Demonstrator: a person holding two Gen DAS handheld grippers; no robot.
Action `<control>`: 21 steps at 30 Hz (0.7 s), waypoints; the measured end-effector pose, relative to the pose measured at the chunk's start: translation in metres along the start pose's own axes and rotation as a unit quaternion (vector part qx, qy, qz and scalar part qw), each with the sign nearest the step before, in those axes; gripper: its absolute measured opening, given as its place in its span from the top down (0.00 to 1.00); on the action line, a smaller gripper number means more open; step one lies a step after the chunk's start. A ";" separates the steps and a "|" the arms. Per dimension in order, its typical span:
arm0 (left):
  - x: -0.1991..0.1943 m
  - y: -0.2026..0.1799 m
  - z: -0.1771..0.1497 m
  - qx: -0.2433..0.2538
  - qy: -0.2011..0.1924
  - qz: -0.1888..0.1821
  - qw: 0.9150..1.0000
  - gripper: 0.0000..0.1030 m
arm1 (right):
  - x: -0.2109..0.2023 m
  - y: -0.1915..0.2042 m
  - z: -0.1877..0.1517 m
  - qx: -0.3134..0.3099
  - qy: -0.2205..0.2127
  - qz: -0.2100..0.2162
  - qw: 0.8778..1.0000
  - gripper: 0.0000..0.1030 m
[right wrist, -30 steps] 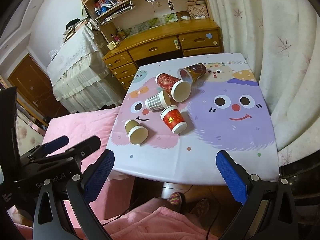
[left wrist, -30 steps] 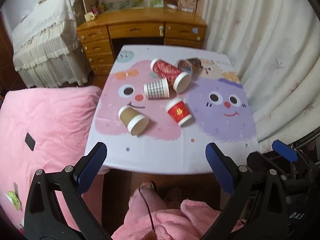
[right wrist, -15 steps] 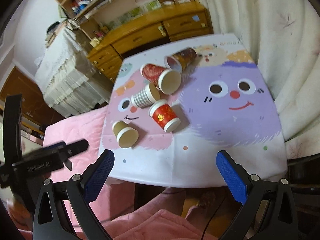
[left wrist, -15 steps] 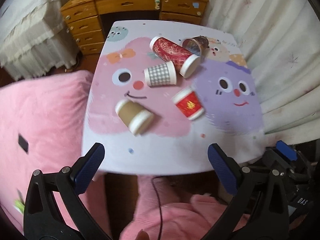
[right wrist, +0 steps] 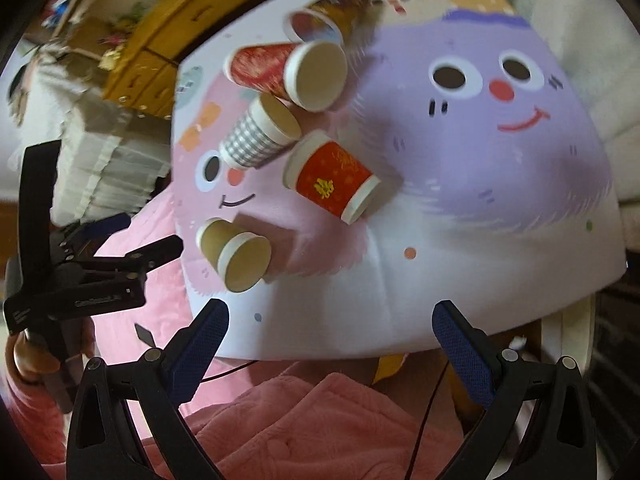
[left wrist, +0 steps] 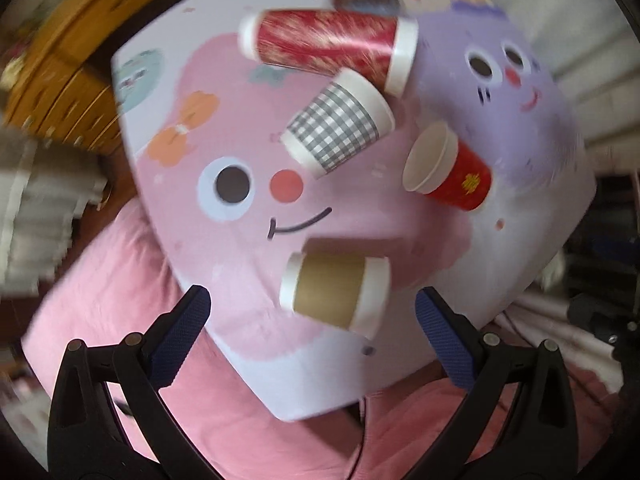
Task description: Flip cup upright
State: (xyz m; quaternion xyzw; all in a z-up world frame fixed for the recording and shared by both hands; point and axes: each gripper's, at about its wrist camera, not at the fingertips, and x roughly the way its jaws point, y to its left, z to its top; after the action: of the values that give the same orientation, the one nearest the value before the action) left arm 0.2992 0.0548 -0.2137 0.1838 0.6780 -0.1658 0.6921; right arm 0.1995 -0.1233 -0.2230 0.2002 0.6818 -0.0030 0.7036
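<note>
Left wrist view has the brown kraft cup [left wrist: 334, 294] lying on its side near the table's front edge, white rims at both ends, a bit motion-blurred; it sits just ahead of the left hand-held gripper [left wrist: 312, 312], whose blue-padded fingers are spread wide and touching nothing; past it lie a checked cup [left wrist: 338, 132], a short red cup [left wrist: 450, 172] and a long red cup [left wrist: 332, 48], all tipped over too; right wrist view shows the right hand-held gripper [right wrist: 330, 320] also spread wide and empty, hanging over the near edge; same brown cup [right wrist: 236, 254] off to its left, mouth facing the camera; the table [right wrist: 460, 280] wears a cartoon cloth with pink and purple faces; pink bedding [left wrist: 120, 300] sits beside it, and a wooden dresser [right wrist: 180, 32] stands behind.
</note>
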 end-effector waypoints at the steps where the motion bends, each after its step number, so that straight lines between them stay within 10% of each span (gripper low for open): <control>1: 0.007 -0.003 0.003 0.020 -0.002 -0.001 1.000 0.02 | 0.005 0.000 0.000 0.009 0.004 -0.001 1.000 0.00; 11: 0.062 -0.025 0.041 0.276 -0.057 0.057 0.958 0.10 | 0.040 0.015 0.004 0.101 0.018 -0.025 0.994 0.00; 21: 0.097 -0.007 0.087 0.282 -0.065 -0.090 0.953 0.11 | 0.045 0.021 0.001 0.141 0.018 -0.052 0.988 0.00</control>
State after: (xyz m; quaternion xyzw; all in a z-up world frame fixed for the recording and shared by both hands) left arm 0.3743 0.0090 -0.3100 0.2987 0.5711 -0.4237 0.6365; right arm 0.2093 -0.0918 -0.2604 0.2614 0.6963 -0.1326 0.6551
